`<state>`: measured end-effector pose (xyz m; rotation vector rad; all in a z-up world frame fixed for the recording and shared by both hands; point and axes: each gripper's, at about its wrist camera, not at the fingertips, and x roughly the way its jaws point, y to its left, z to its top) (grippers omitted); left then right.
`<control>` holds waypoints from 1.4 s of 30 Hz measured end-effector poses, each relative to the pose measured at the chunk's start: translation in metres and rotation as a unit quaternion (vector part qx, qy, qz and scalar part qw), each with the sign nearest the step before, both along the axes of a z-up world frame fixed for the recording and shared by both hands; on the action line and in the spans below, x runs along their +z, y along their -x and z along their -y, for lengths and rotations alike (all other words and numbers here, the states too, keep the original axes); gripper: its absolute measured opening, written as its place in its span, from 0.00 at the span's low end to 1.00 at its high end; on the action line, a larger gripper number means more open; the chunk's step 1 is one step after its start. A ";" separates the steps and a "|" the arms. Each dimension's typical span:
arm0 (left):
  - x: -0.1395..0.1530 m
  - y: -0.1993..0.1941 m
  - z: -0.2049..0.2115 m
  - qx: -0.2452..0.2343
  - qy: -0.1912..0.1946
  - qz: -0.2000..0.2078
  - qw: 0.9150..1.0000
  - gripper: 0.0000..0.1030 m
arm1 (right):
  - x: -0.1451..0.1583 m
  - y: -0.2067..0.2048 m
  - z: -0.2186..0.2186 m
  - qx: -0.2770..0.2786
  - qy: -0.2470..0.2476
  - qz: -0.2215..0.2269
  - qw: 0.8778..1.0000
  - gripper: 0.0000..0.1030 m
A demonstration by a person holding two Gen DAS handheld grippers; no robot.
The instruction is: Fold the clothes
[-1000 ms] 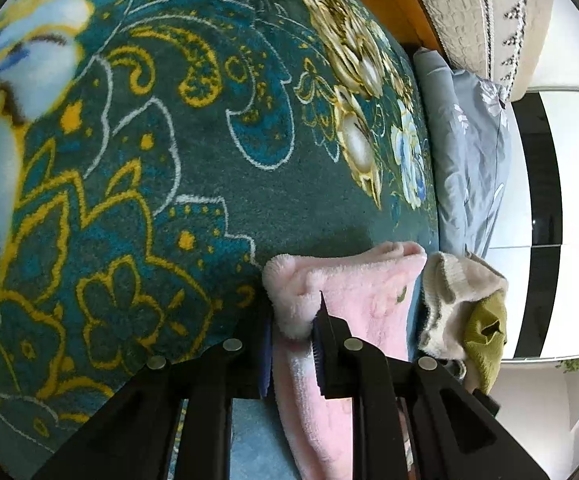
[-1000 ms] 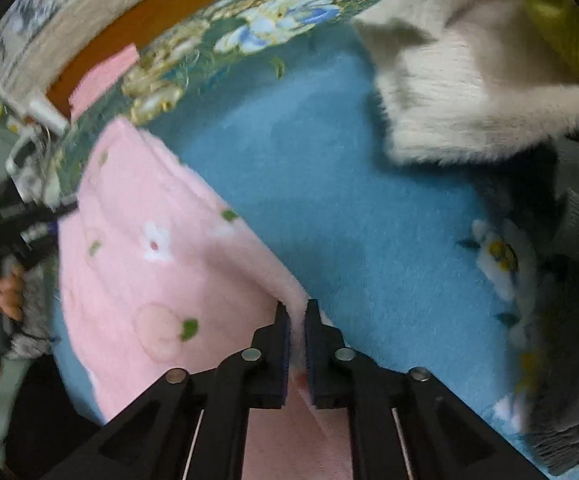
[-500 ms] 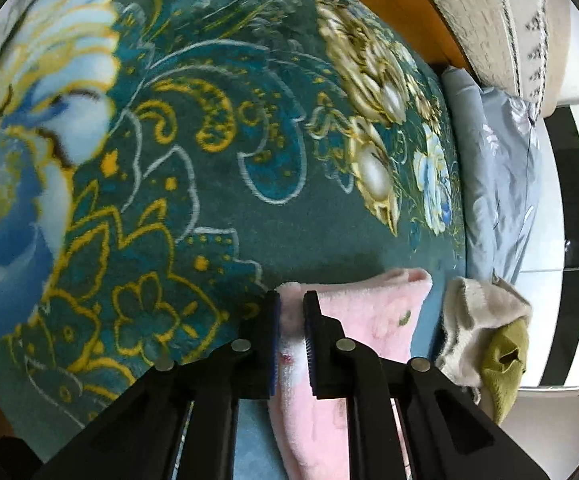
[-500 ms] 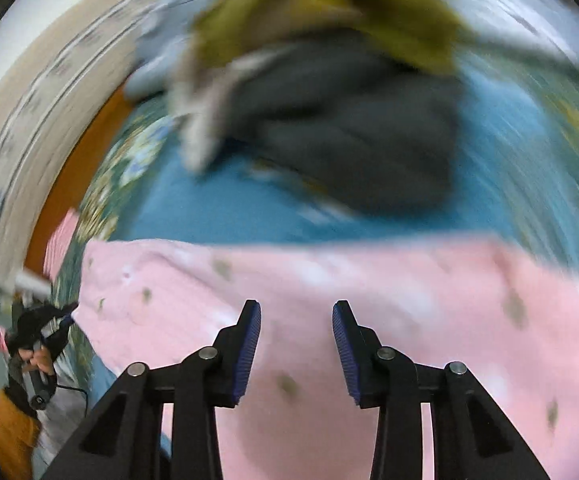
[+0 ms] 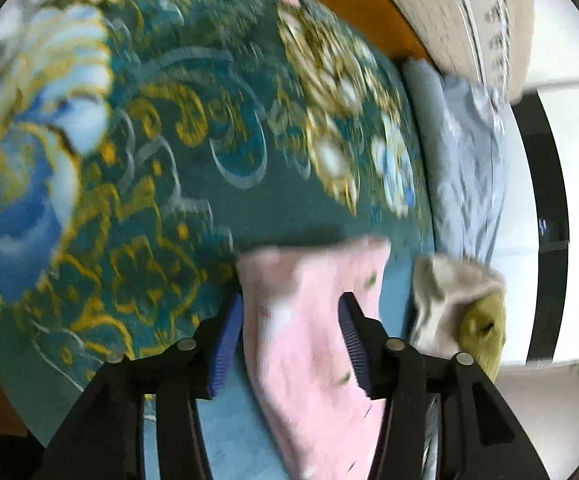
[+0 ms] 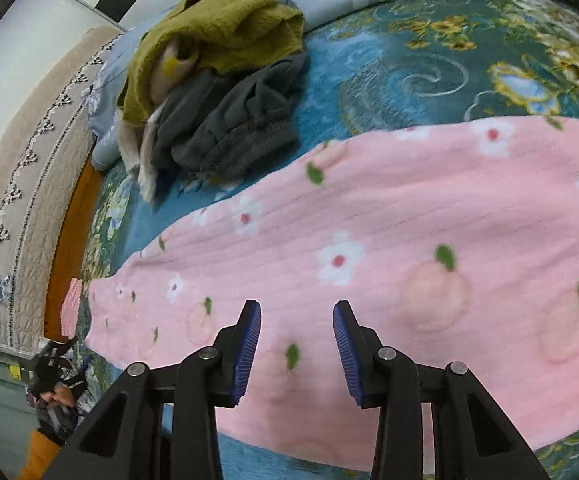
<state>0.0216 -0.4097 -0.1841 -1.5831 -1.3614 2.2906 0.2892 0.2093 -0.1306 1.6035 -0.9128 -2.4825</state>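
Nearest to me in the right wrist view, my right gripper [image 6: 296,340] hangs with its jaws apart over the pink fleece garment [image 6: 389,264], nothing pinched between the pads. The garment lies flat across the patterned blanket [image 6: 429,76], a long band running from about 8 o'clock to 3 o'clock. It looks plush, light and floppy to me: it should sag wherever I don't support it, and the nap ought to give the ribbed pads good bite, so a pinch at a corner or along a hem seems the sensible hold rather than the middle of the panel.

In the left wrist view, my left gripper [image 5: 289,336] is opening, the garment's narrow end [image 5: 313,280] lying between the jaws; that frame is smeared, so I think the pads are clear of the cloth but can't swear to it.

Farther out, the near long edge at 6 o'clock has a strip of blanket free. Beyond the far edge, at 11 o'clock, a pile of unfolded clothes [image 6: 217,64] sits near the garment, so folding toward it leaves little room. At 1 to 2 o'clock the blanket is open. The bed's headboard [image 6: 21,200] bounds the 9 o'clock side.
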 end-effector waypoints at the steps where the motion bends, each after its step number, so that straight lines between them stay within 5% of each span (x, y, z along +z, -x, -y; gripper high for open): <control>1: -0.005 0.000 -0.006 -0.029 0.000 0.004 1.000 0.54 | 0.000 0.002 0.004 0.005 0.000 0.000 1.000 0.40; 6: -0.022 0.009 -0.018 -0.030 0.038 0.014 0.999 0.49 | -0.006 0.014 0.019 0.015 0.002 0.009 1.000 0.40; 8: -0.023 0.014 -0.018 -0.021 0.038 0.017 0.999 0.20 | -0.009 0.016 0.022 0.014 0.006 0.014 1.000 0.40; 9: -0.023 0.016 -0.019 -0.021 0.040 0.023 0.999 0.15 | -0.011 0.016 0.023 0.012 0.010 0.017 1.000 0.40; 15: -0.007 0.021 -0.017 0.009 0.029 0.040 0.999 0.08 | -0.007 0.009 0.023 0.008 0.026 0.011 1.000 0.40; 19: 0.054 0.027 -0.048 -0.052 0.097 -0.020 0.994 0.08 | -0.001 -0.002 0.015 -0.009 0.037 0.002 0.999 0.40; 22: 0.122 0.028 -0.094 -0.132 0.150 -0.113 0.973 0.08 | 0.005 -0.011 0.008 -0.019 0.044 -0.009 0.999 0.40; 24: 0.166 0.016 -0.130 -0.180 0.161 -0.186 0.953 0.08 | 0.007 -0.017 0.005 -0.025 0.047 -0.015 0.998 0.40; 26: 0.201 0.007 -0.171 -0.230 0.171 -0.253 0.924 0.08 | 0.009 -0.021 0.002 -0.029 0.051 -0.019 0.998 0.40; 29: 0.217 -0.024 -0.247 -0.337 0.179 -0.319 0.868 0.08 | 0.007 -0.027 -0.003 -0.040 0.060 -0.020 0.997 0.40; 32: 0.188 -0.064 -0.319 -0.434 0.190 -0.309 0.825 0.08 | 0.005 -0.034 -0.007 -0.047 0.066 -0.020 0.996 0.40; 35: 0.142 -0.094 -0.368 -0.499 0.197 -0.259 0.803 0.08 | 0.003 -0.040 -0.014 -0.054 0.068 -0.019 0.996 0.40; 40: 0.084 -0.128 -0.402 -0.557 0.199 -0.164 0.789 0.08 | -0.008 -0.049 -0.026 -0.073 0.090 -0.011 0.993 0.40; 42: 0.077 -0.139 -0.404 -0.558 0.197 -0.146 0.793 0.08 | -0.013 -0.047 -0.026 -0.077 0.113 -0.011 0.991 0.41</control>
